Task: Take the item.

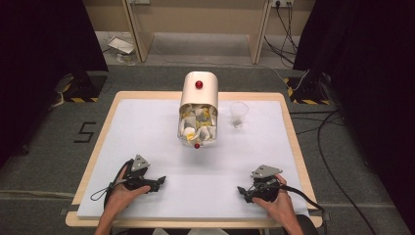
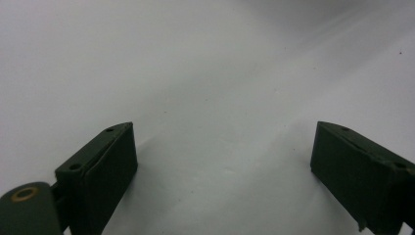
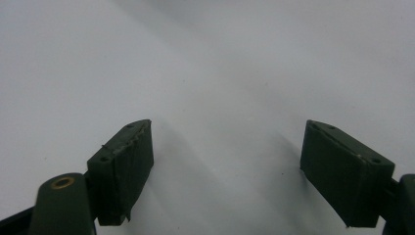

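Observation:
A cream box with a red knob on its raised lid stands open at the table's far middle, holding several white and yellow tea bags. Just right of it is a clear plastic cup. My left gripper rests on the white mat near the front left, held by a hand, jaws apart and pointing right. My right gripper rests at the front right, jaws apart and pointing left. In the left gripper view the left gripper stands open over bare mat; the right gripper is likewise open.
A white mat covers the wooden table. Cables trail from both grippers and across the floor at right. Dark curtains stand at both sides, and wooden furniture legs rise behind the table.

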Action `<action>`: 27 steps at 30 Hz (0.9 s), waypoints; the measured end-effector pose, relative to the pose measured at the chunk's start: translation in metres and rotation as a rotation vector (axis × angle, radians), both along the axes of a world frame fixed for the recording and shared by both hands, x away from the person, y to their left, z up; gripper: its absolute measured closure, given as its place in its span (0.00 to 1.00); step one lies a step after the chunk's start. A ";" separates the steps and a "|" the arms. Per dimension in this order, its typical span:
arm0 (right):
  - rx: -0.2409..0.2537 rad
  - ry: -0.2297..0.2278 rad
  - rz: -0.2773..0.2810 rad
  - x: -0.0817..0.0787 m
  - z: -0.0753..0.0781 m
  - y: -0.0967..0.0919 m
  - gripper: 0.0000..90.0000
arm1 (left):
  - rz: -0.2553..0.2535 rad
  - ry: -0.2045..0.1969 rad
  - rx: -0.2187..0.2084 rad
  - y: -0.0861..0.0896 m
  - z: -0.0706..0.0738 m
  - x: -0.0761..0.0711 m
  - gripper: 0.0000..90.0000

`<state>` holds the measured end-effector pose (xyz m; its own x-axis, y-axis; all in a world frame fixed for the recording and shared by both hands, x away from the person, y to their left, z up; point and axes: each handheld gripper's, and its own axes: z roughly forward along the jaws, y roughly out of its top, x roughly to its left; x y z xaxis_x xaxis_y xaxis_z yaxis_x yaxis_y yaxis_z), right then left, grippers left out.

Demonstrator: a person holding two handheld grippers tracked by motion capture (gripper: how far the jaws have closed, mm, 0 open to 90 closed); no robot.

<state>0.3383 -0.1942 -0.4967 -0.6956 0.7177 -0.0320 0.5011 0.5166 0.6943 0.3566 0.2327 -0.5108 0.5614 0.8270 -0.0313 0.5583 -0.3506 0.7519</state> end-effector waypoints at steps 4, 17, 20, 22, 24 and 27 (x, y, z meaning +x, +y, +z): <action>0.005 0.000 0.004 -0.003 0.000 0.000 0.23 | 0.000 0.000 0.000 0.000 0.000 0.000 0.10; 0.008 -0.018 0.033 -0.012 -0.002 0.000 0.23 | 0.000 0.000 0.000 0.000 0.000 0.000 0.10; 0.031 -0.002 0.029 -0.012 -0.003 -0.002 0.23 | 0.000 -0.001 0.000 0.000 0.000 0.000 0.10; 0.039 -0.004 0.034 -0.013 -0.004 -0.003 0.23 | 0.000 -0.001 0.000 0.000 0.000 0.000 0.10; 0.046 -0.011 0.038 -0.014 -0.005 -0.005 0.22 | 0.000 -0.001 0.001 0.000 0.000 0.000 0.10; 0.053 -0.012 0.060 -0.016 -0.006 -0.006 0.18 | 0.000 -0.001 0.001 0.000 0.000 0.000 0.10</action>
<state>0.3223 -0.2006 -0.5027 -0.7372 0.6757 -0.0041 0.4616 0.5080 0.7273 0.3563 0.2327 -0.5109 0.5613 0.8270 -0.0303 0.5577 -0.3510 0.7522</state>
